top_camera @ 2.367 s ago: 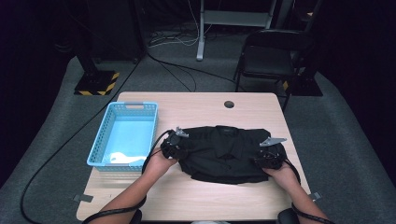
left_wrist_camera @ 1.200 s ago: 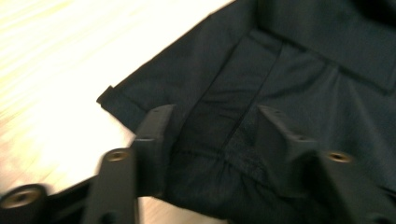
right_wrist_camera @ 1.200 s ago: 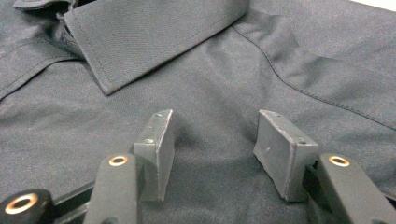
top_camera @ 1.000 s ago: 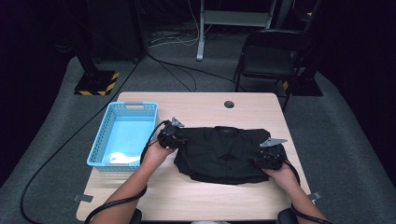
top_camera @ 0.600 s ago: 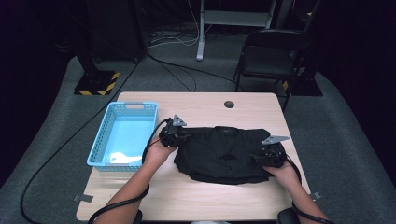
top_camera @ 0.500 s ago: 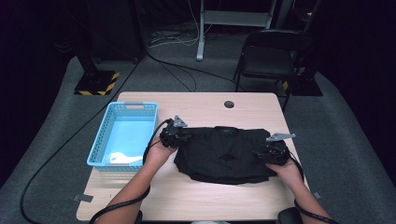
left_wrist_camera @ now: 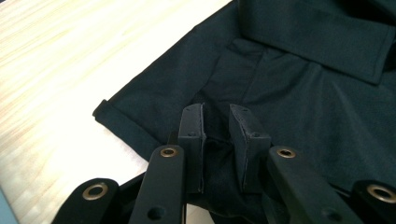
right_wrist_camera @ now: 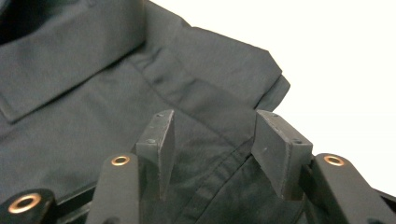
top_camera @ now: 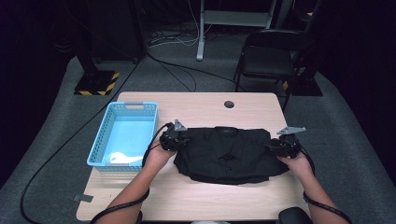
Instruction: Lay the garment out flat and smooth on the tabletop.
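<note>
A black shirt [top_camera: 229,154] lies folded on the wooden table [top_camera: 196,106], collar toward the far side. At the shirt's left edge my left gripper [top_camera: 180,139] has its jaws nearly together; in the left gripper view the left gripper [left_wrist_camera: 217,112] pinches a ridge of the shirt [left_wrist_camera: 303,93] near a cuffed sleeve edge. My right gripper [top_camera: 276,148] is at the shirt's right edge. In the right gripper view the right gripper [right_wrist_camera: 212,119] stands open, its pads wide apart just above the shirt [right_wrist_camera: 93,93] at the shoulder seam.
A light blue basket [top_camera: 135,103] stands at the table's left, holding a white item [top_camera: 122,157]. A round hole [top_camera: 229,104] sits near the table's far edge. A black chair [top_camera: 268,56] stands beyond the table, with cables on the floor.
My left gripper has moved away from me along the shirt's left edge and closed on the cloth. My right gripper has shifted slightly right and outward to the shirt's right edge.
</note>
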The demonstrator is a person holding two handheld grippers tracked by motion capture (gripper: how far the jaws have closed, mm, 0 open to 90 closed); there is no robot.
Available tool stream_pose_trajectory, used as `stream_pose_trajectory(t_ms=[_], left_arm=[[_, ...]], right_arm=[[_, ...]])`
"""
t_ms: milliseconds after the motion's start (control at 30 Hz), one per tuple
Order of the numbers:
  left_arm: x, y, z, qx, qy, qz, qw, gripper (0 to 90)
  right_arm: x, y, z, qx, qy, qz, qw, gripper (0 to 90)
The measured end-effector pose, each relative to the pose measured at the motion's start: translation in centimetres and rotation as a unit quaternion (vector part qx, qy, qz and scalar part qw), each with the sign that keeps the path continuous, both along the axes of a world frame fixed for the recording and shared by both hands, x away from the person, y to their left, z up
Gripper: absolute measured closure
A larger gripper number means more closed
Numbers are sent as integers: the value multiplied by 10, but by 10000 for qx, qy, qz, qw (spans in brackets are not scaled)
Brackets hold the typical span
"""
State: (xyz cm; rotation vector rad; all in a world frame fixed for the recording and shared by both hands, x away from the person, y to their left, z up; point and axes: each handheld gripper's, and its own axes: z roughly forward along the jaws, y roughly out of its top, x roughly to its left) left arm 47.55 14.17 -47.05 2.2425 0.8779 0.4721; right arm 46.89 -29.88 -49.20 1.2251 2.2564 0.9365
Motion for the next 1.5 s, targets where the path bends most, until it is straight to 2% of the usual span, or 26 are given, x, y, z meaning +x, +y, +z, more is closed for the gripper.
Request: stream_pose_trajectory(t_ms=[167, 333, 500, 600, 667, 733, 867, 967, 1067, 1133, 1233, 1300, 1400, 1500], left_arm=[[-2, 4, -2, 85, 61, -23, 9999, 753], [-7, 3, -2, 161, 72, -69, 9998, 753], [-9, 4, -3, 188, 110, -100, 9997, 753], [-9, 4, -3, 181, 112, -103, 9997, 752], [-9, 3, -3, 187, 100, -102, 9997, 752], [-9, 3, -3, 197, 98, -104, 9997, 752], [-9, 3, -4, 188, 100, -102, 9997, 752], [-8, 3, -4, 163, 120, -92, 9998, 752], [-8, 3, -4, 161, 120, -91, 9998, 752], [-8, 3, -4, 159, 122, -93, 9998, 753], [-9, 3, -4, 159, 125, -88, 9998, 753], [-9, 3, -4, 171, 120, -97, 9997, 753], [-9, 3, -3, 137, 132, -78, 9998, 753], [-9, 3, -3, 131, 152, -69, 9998, 754]], right_arm=[[-9, 4, -10, -184, 70, 165, 9997, 491], [-23, 7, -21, -304, 31, 166, 9994, 489], [-38, 6, -24, -134, 80, 151, 9998, 487], [-43, 3, -19, -70, 192, 341, 9992, 486], [-45, -4, -12, 26, 66, 317, 9995, 494], [-43, -14, -5, 91, -71, 164, 9998, 496], [-33, -31, -1, 314, 23, -81, 9995, 473], [-24, -37, -3, 410, 143, -40, 9990, 437], [-16, -39, -6, 654, 329, 96, 9973, 450], [-12, -37, -8, 640, 393, 139, 9971, 444], [-6, -34, -12, 543, 629, 152, 9964, 436], [-3, -32, -14, 504, 745, 190, 9958, 471], [-3, -30, -11, 537, 812, 293, 9948, 614], [-7, -29, -6, 392, 793, 328, 9955, 742]])
